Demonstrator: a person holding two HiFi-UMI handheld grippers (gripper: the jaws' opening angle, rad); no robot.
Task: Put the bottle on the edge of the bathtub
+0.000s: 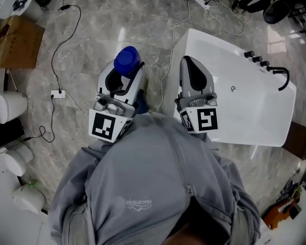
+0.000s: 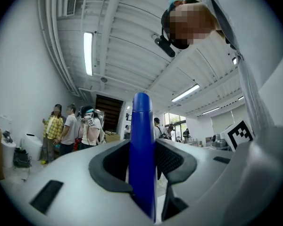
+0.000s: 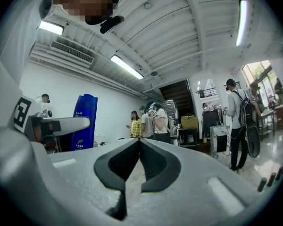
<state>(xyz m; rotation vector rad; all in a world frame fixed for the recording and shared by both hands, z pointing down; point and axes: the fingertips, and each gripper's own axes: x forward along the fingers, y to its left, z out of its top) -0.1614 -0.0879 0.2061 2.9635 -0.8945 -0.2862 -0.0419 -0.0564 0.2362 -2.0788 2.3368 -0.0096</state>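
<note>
In the head view my left gripper (image 1: pixel 123 78) is shut on a blue bottle (image 1: pixel 127 60), held over the marble floor just left of the white bathtub (image 1: pixel 245 111). The left gripper view shows the bottle (image 2: pixel 141 145) standing upright between the dark pads (image 2: pixel 172 161), which press on both its sides. My right gripper (image 1: pixel 190 68) hangs over the tub's left rim with its jaws closed and nothing in them; its tips (image 3: pixel 138 142) meet. From the right gripper view the bottle (image 3: pixel 85 121) appears at the left.
Black taps (image 1: pixel 257 59) and a black spout (image 1: pixel 281 76) sit on the tub's far right rim. Cables and a socket (image 1: pixel 57 93) lie on the floor. A cardboard box (image 1: pixel 13 42) and white fixtures (image 1: pixel 7 106) stand at the left. Several people (image 2: pixel 68 131) stand far off.
</note>
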